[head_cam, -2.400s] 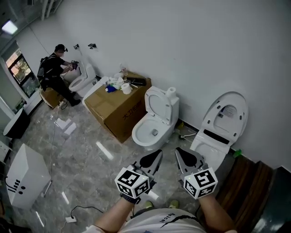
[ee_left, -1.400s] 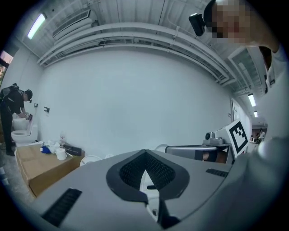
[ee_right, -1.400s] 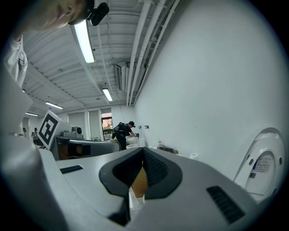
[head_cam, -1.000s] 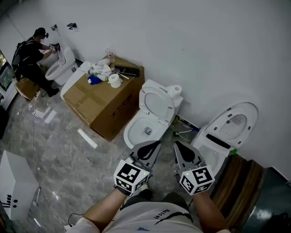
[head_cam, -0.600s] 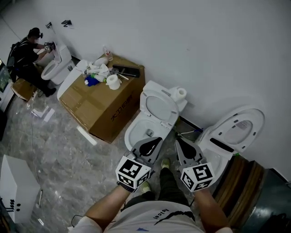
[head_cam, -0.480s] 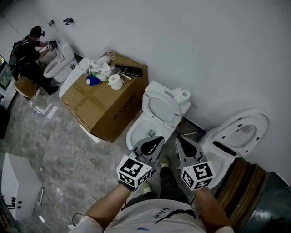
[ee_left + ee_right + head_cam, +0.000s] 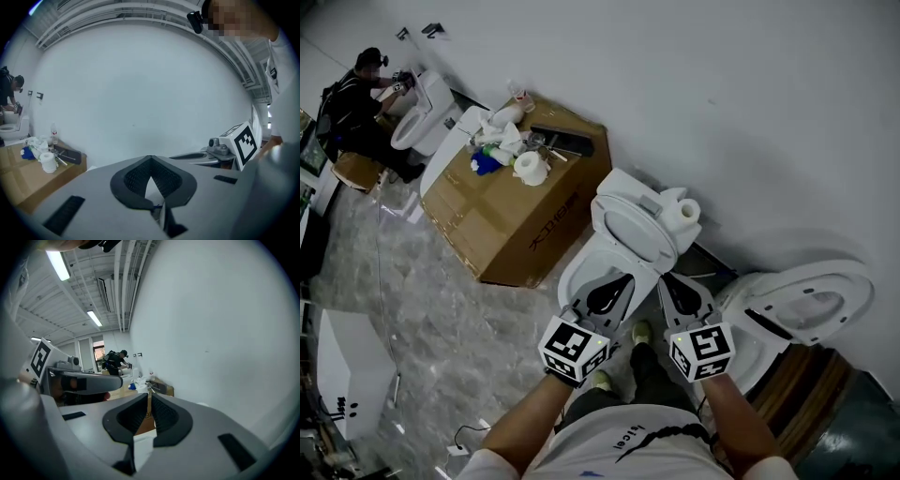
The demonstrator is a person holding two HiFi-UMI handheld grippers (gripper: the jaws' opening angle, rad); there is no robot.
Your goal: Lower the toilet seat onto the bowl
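I've moved in closer: the toilet seat [image 7: 633, 223] now stands raised just ahead of my left gripper [image 7: 617, 283] and right gripper [image 7: 667, 281], above the bowl [image 7: 575, 274]. Both pairs of fingers are pressed together, empty. Lowering hasn't begun.

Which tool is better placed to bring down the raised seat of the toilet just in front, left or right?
Probably left: the left tool hangs over the bowl, in line with the raised seat; the right tool sits beside it.
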